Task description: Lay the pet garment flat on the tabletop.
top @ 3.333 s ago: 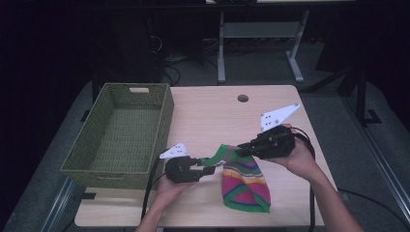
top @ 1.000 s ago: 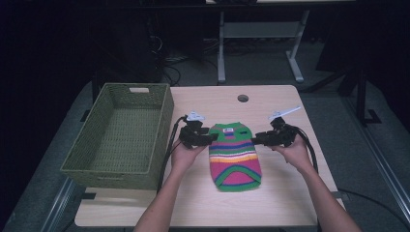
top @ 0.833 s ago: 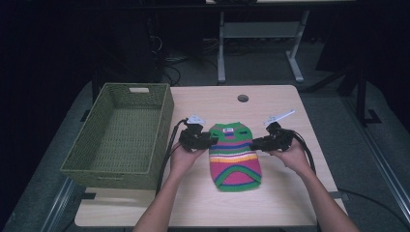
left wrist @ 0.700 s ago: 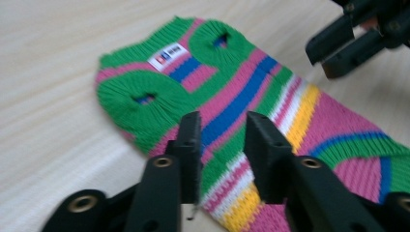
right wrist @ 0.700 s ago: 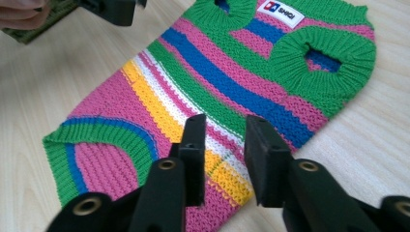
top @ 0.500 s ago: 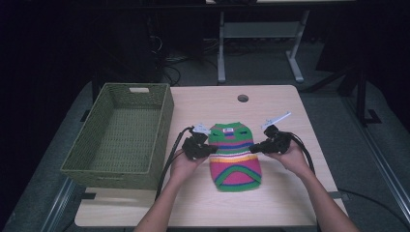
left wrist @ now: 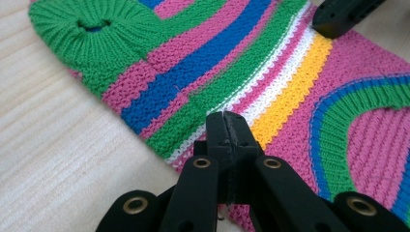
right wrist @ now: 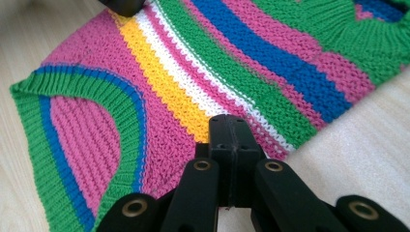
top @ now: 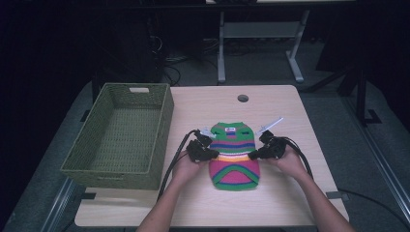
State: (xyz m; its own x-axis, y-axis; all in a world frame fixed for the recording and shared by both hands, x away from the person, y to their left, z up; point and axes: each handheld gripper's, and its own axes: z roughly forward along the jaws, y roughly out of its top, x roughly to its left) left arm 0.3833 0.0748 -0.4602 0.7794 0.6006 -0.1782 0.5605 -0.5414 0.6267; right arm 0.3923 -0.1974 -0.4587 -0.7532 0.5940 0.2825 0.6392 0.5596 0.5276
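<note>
Pale table (top: 285, 116), striped sweater (top: 234, 154) flat between both grippers (fingers closed on its side edges).

Dim high view, dark surroundings, soft focus, bright sharp close-ups, blurred edges

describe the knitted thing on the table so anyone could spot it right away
On the pale wooden table, right of the green woven basket, a small knitted sweater lies flat between the person's two hands. Its bright pink, green, blue, yellow and white stripes set it apart.
</note>
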